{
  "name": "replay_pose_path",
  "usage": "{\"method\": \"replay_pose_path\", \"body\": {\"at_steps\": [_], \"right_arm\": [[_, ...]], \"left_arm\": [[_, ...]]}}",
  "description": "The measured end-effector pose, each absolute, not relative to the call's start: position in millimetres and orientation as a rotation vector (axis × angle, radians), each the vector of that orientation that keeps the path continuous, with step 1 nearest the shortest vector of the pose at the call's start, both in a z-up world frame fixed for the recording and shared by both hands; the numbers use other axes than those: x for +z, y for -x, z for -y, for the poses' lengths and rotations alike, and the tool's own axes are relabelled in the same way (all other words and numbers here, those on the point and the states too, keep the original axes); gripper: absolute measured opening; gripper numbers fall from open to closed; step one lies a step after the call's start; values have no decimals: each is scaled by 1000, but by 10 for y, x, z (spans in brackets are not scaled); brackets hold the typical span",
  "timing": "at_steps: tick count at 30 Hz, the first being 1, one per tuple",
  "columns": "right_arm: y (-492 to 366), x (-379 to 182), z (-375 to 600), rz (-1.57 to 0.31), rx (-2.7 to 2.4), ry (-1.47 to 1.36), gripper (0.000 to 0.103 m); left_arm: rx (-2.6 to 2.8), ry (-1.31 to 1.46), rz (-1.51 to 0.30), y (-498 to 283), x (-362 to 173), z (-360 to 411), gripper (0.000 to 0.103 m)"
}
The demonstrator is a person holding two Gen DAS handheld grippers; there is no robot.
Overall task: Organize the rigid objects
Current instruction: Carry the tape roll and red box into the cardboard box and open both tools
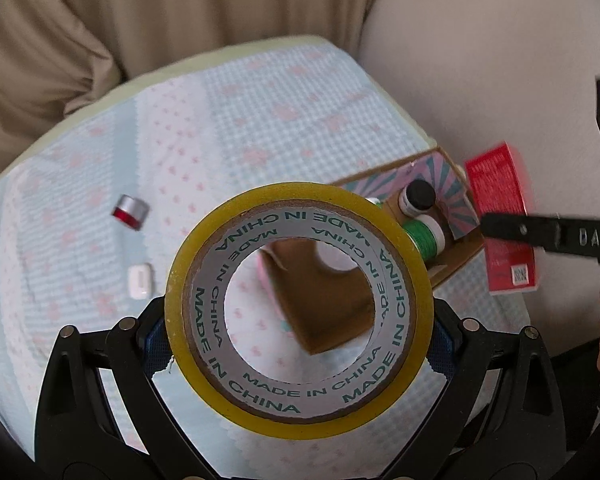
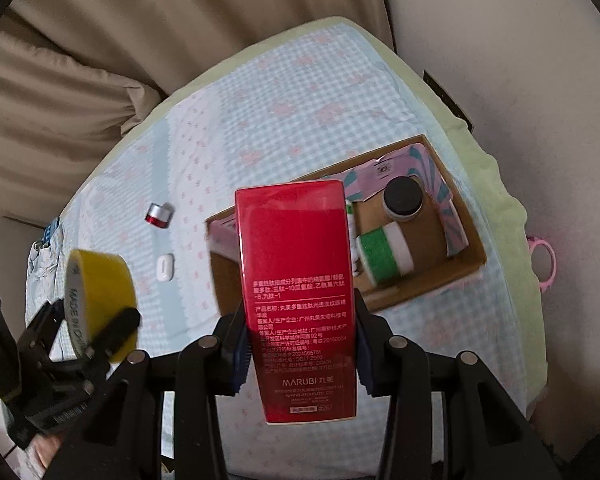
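My left gripper (image 1: 299,344) is shut on a yellow tape roll (image 1: 204,376), held upright with its hole facing the camera; the same tape roll (image 2: 100,296) shows at the lower left of the right wrist view. My right gripper (image 2: 302,352) is shut on a tall red carton (image 2: 296,264), seen from the left wrist as a red carton (image 1: 500,208) at the right edge. Both hang above a table with a blue-checked cloth (image 1: 260,120). An open cardboard box (image 2: 466,256) on the cloth holds a black-capped jar (image 2: 402,198) and a green thread spool (image 2: 380,256).
A small silver-and-red cap (image 2: 159,215) and a white oblong case (image 2: 165,267) lie on the cloth left of the box. Beige curtains (image 2: 100,60) hang behind the table. A pink ring (image 2: 546,260) sticks out past the table's right edge.
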State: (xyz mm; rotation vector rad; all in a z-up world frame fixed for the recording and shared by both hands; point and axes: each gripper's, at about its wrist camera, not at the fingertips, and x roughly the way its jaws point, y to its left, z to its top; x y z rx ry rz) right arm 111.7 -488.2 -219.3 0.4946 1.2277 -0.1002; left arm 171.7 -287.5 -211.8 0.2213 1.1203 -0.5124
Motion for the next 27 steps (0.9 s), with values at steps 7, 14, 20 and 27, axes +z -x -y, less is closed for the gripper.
{"method": "replay_pose_path", "body": {"at_steps": [7,14,20,27], "right_arm": [[-1518,-2719,5237,-1297,-89,-608,39],[-1730,-3226,5411,-1360,-81,-698,39],[-1857,-3516,5470,-1405,-64,-750,39],[-1854,-3609,5486,-1431,-66,-822,41]], "left_arm": [[-547,-330,-1237,-1829,-2670,3405,97],[-513,-433,-1304,-2071,-3296,3615,96],[-526,-505,-1306,-2115,-3501,3661,97],[-570,-553,-1281,-2060,-3541,3721,97]]}}
